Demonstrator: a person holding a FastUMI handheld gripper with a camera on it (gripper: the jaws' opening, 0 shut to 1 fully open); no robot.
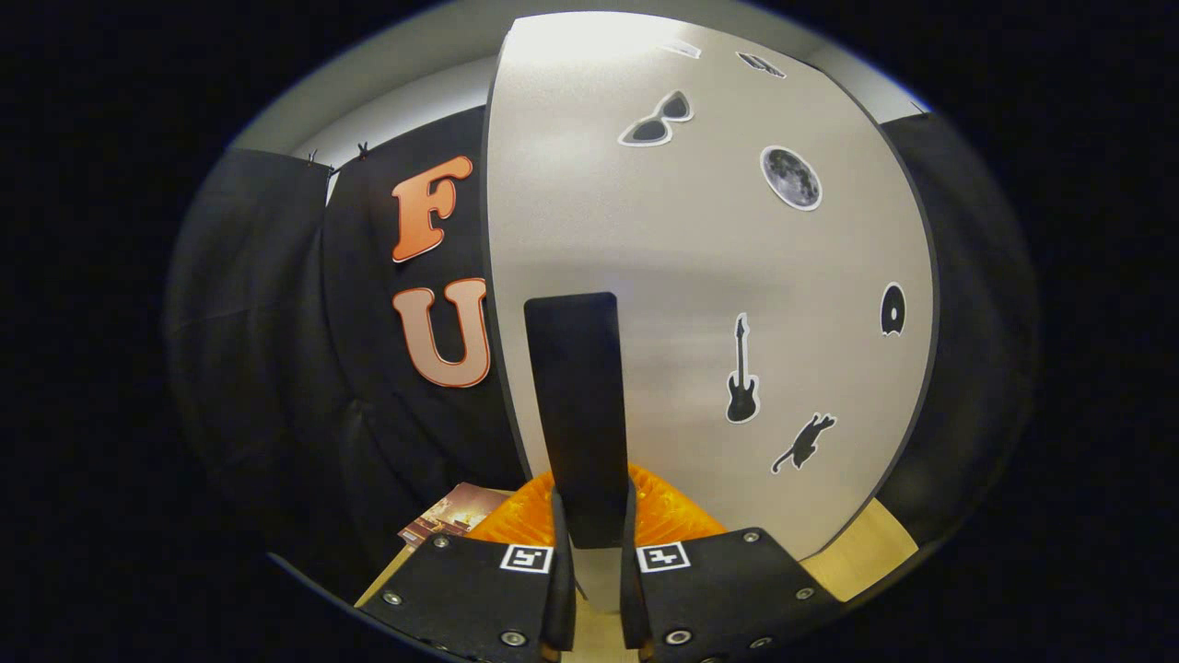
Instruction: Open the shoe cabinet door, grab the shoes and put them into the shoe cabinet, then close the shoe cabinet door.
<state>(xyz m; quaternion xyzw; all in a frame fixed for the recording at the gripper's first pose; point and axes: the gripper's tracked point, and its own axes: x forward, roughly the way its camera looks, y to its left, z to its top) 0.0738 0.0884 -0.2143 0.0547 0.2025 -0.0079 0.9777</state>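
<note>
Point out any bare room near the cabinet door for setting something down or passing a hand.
Bare wood surface shows right of the claw, below the door. Left of the door's edge, open space runs to the black cloth. Crowded: the claw is shut on the black handle, with an orange object and a booklet just behind.

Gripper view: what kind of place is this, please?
Probably a staged booth set up like a home entry corner, not a real room. The gripper is closed on the black handle of a pale cabinet door decorated with stickers, black cloth hangs as the wall, and a wooden floor lies below.
</note>
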